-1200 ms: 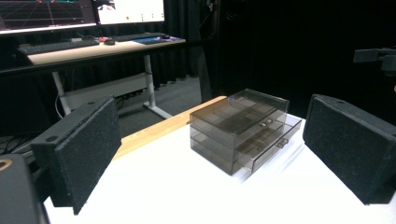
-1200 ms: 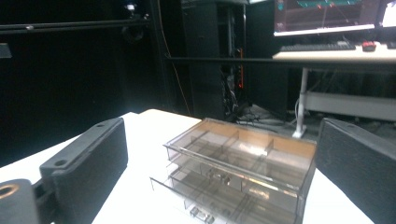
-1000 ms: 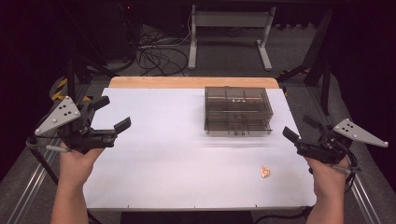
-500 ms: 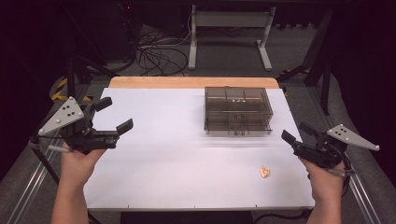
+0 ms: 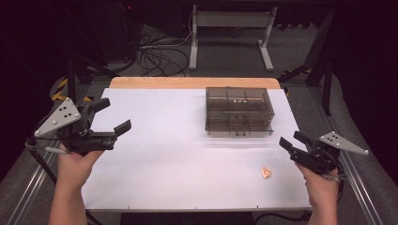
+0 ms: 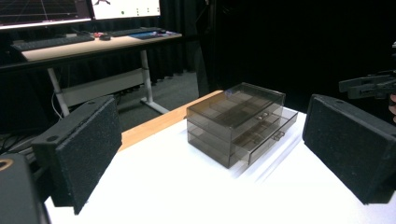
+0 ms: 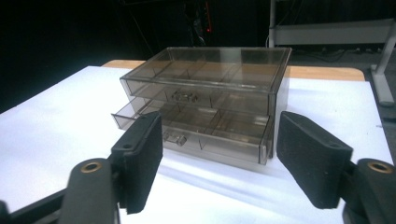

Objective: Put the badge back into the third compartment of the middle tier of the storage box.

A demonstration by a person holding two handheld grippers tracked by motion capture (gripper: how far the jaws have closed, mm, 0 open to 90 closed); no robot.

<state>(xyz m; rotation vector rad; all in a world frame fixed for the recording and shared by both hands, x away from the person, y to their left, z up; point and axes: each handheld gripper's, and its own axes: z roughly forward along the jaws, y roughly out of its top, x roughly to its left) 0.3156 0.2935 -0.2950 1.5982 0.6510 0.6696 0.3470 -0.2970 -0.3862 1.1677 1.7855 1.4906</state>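
I have not touched anything yet. My right gripper (image 5: 292, 144) has just been closing a little with nothing between its jaws; my left gripper (image 5: 112, 118) hangs wide open, empty. The drawer box (image 5: 239, 111) stands far right, its lower drawer (image 7: 191, 128) partly out, and 1 small pink piece (image 5: 266, 173) lies near my right gripper.

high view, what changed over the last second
The right gripper sank a little toward the white table, its jaws closing partway with nothing between them. The left gripper stayed open in place; the smoky clear plastic drawer box and the small orange piece did not move.
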